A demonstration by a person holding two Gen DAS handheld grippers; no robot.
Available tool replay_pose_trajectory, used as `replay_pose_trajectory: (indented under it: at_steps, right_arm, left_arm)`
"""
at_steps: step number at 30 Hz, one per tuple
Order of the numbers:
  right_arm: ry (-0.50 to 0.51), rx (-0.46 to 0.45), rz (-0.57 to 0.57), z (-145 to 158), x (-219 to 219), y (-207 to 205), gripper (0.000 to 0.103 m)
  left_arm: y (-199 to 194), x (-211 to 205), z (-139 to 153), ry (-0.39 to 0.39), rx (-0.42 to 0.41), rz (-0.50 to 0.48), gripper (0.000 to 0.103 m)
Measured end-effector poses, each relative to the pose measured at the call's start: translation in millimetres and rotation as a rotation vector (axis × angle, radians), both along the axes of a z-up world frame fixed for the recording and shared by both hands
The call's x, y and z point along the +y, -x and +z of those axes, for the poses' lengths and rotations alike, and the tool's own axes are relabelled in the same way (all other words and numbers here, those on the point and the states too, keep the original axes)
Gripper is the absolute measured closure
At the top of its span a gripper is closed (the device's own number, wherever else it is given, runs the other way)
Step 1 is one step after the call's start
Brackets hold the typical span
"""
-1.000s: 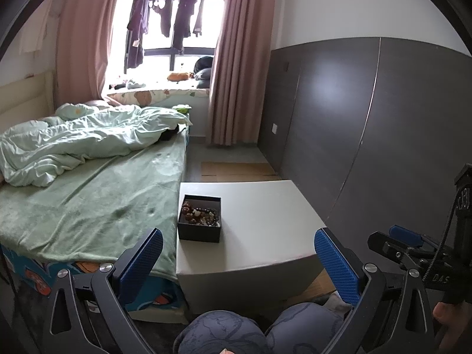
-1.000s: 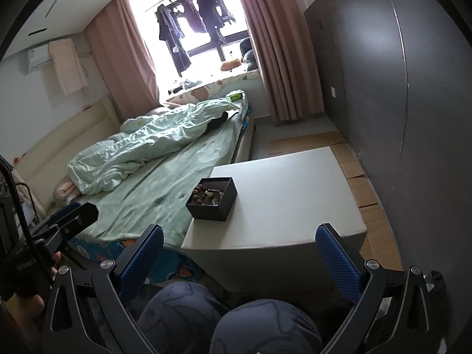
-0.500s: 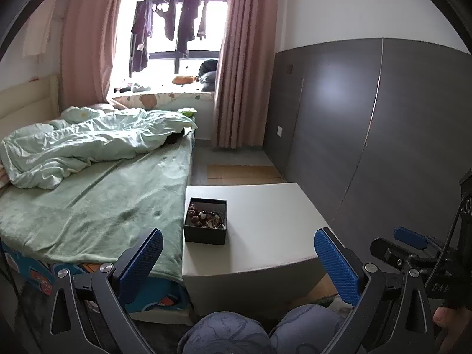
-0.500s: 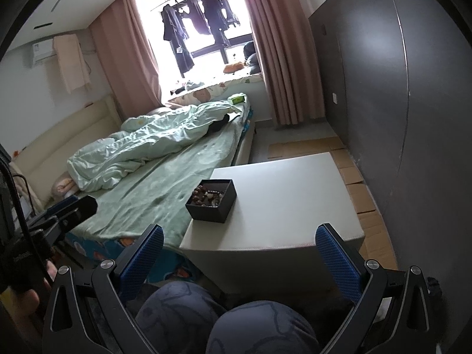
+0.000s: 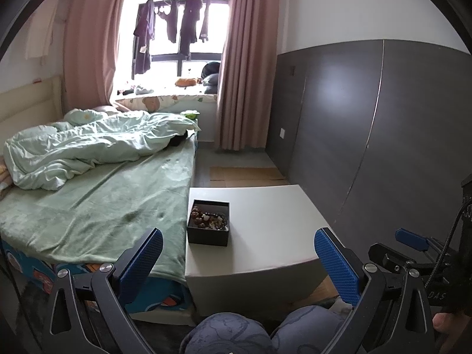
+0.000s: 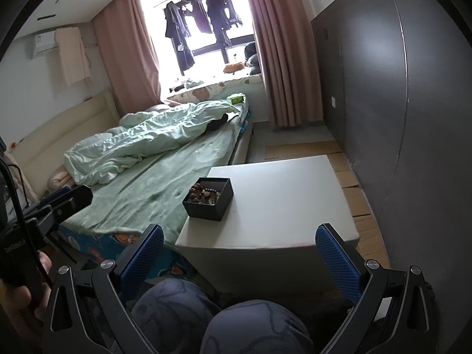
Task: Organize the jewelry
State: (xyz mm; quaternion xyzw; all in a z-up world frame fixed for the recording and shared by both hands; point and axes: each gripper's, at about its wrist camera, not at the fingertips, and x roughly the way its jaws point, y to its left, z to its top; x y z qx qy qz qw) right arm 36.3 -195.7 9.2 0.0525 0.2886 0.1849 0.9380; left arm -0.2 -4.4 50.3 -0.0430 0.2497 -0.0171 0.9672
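Note:
A small black open box [image 5: 209,232] full of beaded jewelry [image 5: 209,217] stands at the left near corner of a white low table [image 5: 265,236]. It also shows in the right wrist view [image 6: 208,203], with the jewelry [image 6: 205,193] inside, on the table [image 6: 280,206]. My left gripper [image 5: 238,261] is open and empty, held back from the table's near edge. My right gripper [image 6: 239,258] is open and empty, also short of the table. The right gripper shows at the right edge of the left wrist view [image 5: 413,242].
A bed with a green sheet [image 5: 97,203] and rumpled quilt [image 5: 88,144] lies against the table's left side. A dark grey panelled wall [image 5: 368,132] runs along the right. My knees [image 5: 256,333] are below the grippers. Cardboard [image 5: 244,174] lies on the floor beyond the table.
Both views have shifted slightly, with the table and box sitting a little lower and nearer in the left wrist view. Both grippers stay open.

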Motion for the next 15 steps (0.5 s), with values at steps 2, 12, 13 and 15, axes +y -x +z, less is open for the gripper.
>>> replay_pose_trajectory:
  at_steps: [2, 12, 13, 15]
  right_arm:
    - [-0.002, 0.0, -0.001, 0.5, -0.4, -0.1, 0.0]
    - [0.018, 0.013, -0.003, -3.7, 1.5, -5.3, 0.0]
    - [0.022, 0.016, -0.006, -4.3, 1.7, -6.9, 0.0]
    - [0.025, 0.019, -0.01, -5.5, 2.2, -9.6, 0.0]
  left_arm:
    - [-0.3, -0.3, -0.2, 0.003, 0.002, 0.0, 0.0]
    - [-6.1, -0.5, -2.9, 0.006, 0.004, -0.024, 0.0]
    - [-7.8, -0.2, -3.3, 0.005, 0.006, -0.024, 0.0]
    - [-12.8, 0.9, -4.7, 0.009, 0.012, -0.031, 0.0]
